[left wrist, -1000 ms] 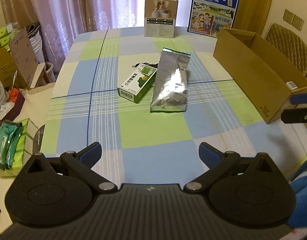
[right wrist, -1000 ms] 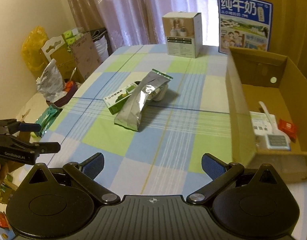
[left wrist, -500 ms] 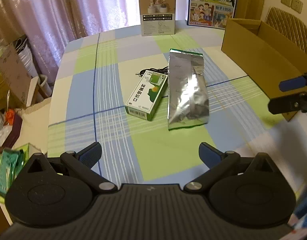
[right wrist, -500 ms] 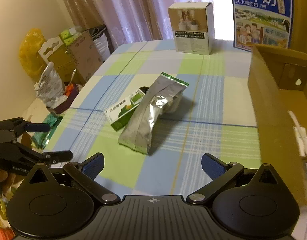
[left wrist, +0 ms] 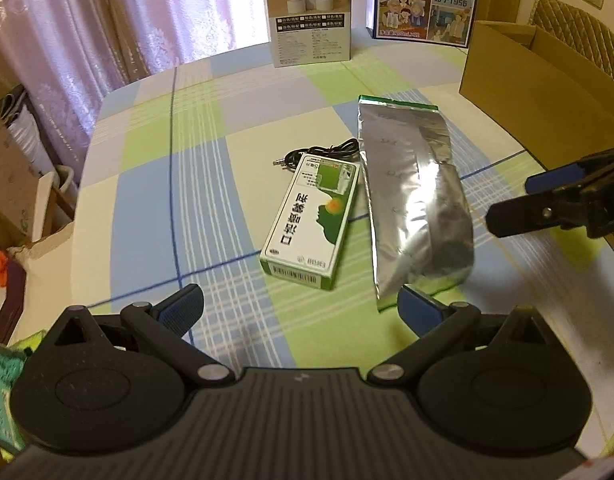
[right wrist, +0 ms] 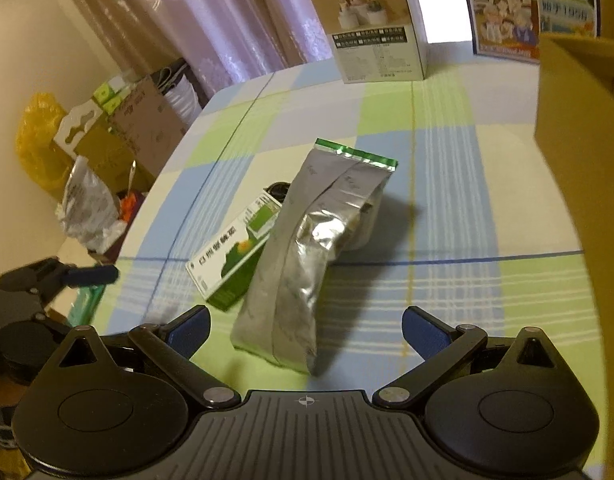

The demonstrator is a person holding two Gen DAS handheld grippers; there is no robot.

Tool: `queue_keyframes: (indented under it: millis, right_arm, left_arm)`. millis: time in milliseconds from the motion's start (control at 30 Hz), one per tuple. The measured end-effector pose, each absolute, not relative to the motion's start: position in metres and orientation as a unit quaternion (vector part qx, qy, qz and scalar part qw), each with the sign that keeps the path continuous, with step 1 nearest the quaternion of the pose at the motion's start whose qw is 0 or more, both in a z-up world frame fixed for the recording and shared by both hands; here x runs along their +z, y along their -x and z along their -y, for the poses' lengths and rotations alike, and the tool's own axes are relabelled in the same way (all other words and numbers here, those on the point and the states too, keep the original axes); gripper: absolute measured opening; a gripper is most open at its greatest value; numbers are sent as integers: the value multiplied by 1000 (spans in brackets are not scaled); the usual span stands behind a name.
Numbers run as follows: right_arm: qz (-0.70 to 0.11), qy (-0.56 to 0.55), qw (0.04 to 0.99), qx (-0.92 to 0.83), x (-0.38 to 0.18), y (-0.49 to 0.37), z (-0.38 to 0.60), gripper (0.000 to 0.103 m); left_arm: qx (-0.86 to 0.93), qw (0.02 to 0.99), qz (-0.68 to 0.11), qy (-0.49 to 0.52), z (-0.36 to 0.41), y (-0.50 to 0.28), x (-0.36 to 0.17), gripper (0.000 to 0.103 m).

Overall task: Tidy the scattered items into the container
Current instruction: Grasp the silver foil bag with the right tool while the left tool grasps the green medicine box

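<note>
A silver foil bag (left wrist: 413,196) lies on the checked tablecloth, with a green and white box (left wrist: 311,222) touching its left side and a black cable (left wrist: 327,150) behind the box. My left gripper (left wrist: 301,306) is open and empty, just short of the box. My right gripper (right wrist: 305,330) is open and empty, with the foil bag (right wrist: 311,248) straight ahead, its near end between the fingertips. The green box (right wrist: 233,256) lies left of the bag there. The cardboard container (left wrist: 543,92) stands at the right, and its wall shows in the right wrist view (right wrist: 579,168).
A beige product box (left wrist: 311,12) and a blue milk carton (left wrist: 425,0) stand at the table's far edge. Boxes, bags and a yellow sack (right wrist: 39,140) crowd the floor left of the table. The right gripper shows in the left wrist view (left wrist: 559,204).
Both grippers have moved forward toward the foil bag and the green box, which now look larger and nearer. The jaws stay open.
</note>
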State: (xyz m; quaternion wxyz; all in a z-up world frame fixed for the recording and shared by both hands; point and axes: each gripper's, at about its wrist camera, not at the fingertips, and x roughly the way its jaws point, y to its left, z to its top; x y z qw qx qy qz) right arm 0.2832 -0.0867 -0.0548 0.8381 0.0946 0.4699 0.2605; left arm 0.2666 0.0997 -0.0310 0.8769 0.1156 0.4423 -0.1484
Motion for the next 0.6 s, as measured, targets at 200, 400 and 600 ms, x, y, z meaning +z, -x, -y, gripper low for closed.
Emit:
queue_keyframes:
  millis: [200,400,600]
  right_arm:
    - [-477,-104,833,258,-69,-302,73,91]
    - [-484,-126,828,254,-82,-316,66,87]
    - [-494,-144,818,257,-92,-324,61,77]
  left_arm:
    - [-162,876,-436,-130,-102,-290,-41,101]
    - [-175,873,-434,-137,-102,-306,-51,99]
    - [-194,866,-432,-160,-95,-318,-62,95]
